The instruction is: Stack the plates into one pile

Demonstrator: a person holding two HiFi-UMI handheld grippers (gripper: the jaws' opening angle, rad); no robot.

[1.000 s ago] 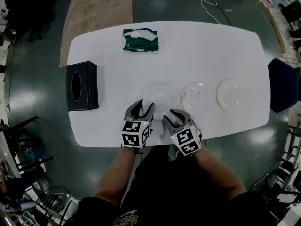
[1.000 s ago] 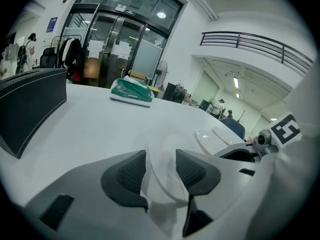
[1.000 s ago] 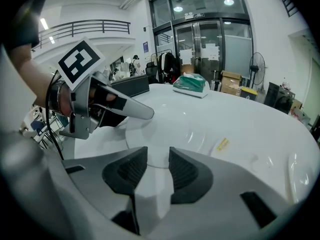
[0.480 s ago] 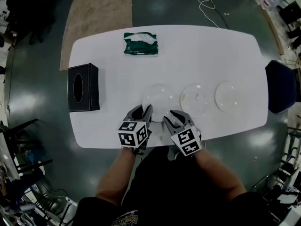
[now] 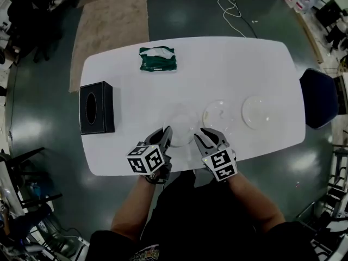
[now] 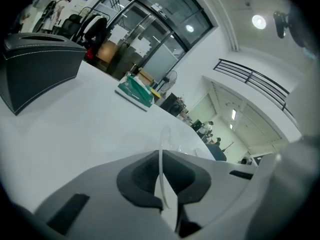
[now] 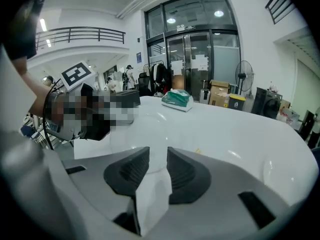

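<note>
**A:** Head view: how are the hands posed?

**B:** Both forearms reach in over the near edge of the table [image 5: 234, 64], with the grippers side by side and pointing forward and down. The left gripper [image 5: 165, 136] is at the near rim of the left plate [image 5: 182, 119]. The right gripper [image 5: 209, 139] is just beside it, on the side away from the box [image 5: 97, 107].

**A:** What surrounds them?

**B:** Three plates lie in a row to the right of the box, each apart from the next. The middle plate [image 5: 220, 113] is next to the left plate, and the right plate [image 5: 256, 111] is farthest from the box. A green packet [image 5: 157, 58] lies beyond the box, toward the far edge. The oval slot in the box top shows only dark.

**A:** Left gripper view: what are the jaws doing?

**B:** The left gripper [image 6: 162, 159] has just been closing its jaws. They now pinch the thin clear rim of the left plate [image 6: 162, 136], which stands edge-on between the pads. The packet [image 6: 135, 90] lies on the table past the box [image 6: 35, 64].

**A:** And the right gripper view?

**B:** The right gripper [image 7: 158, 159] has also just been closing, but its jaws stand apart and the pads press on nothing. The left plate [image 7: 142, 126] lies just beyond the gap. Whether its rim reaches in between the pads cannot be told. The packet [image 7: 177, 100] lies right of the box [image 7: 127, 98].
</note>
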